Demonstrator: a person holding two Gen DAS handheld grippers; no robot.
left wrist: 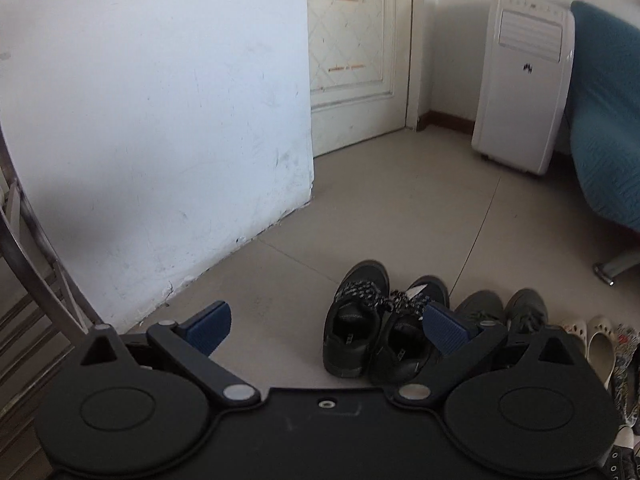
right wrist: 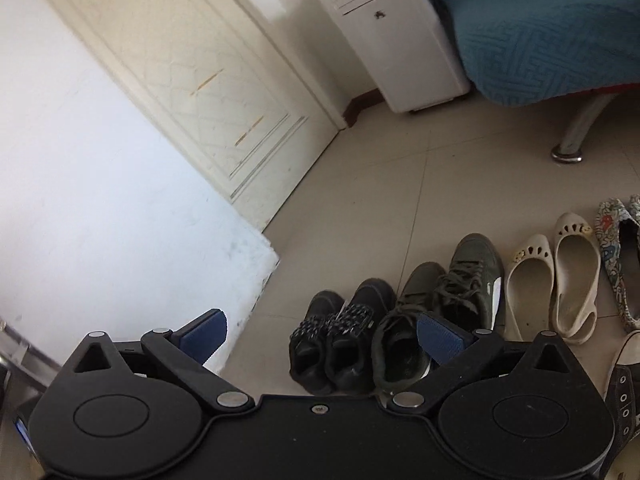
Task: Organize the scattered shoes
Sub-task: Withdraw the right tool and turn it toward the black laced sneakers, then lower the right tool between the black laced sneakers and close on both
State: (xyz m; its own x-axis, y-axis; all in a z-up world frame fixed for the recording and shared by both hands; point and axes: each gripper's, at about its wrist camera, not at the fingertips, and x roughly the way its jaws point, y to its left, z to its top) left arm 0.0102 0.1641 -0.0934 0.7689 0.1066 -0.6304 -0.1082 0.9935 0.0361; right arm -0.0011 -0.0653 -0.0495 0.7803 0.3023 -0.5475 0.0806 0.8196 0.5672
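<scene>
Left wrist view: left tongs (left wrist: 326,330) spread, empty, hovering low. Black pair (left wrist: 376,332) side by side, lower centre; green pair (left wrist: 504,308) just right.

Right wrist view: right tongs (right wrist: 320,336) spread, empty. Black, green, cream pair (right wrist: 554,276), patterned flats (right wrist: 618,256) aligned in row, lower right. Laced shoe (right wrist: 624,392) at right edge, placement unclear. Row looks ordered; judged late stage or check.

We see shoes lined up in a row on the tile floor, toes pointing away from us. Leftmost, black sneakers (right wrist: 340,340) with speckled laces, side by side, touching. Next, olive sneakers (right wrist: 452,304), laced, one set slightly further forward. Then cream slip-ons (right wrist: 556,280) with cutouts, upright, paired. Patterned flats (right wrist: 620,256) at the right edge, partly cut off. A black lace-up shoe (right wrist: 622,400) sits nearer us, possibly a canvas sneaker.
</scene>
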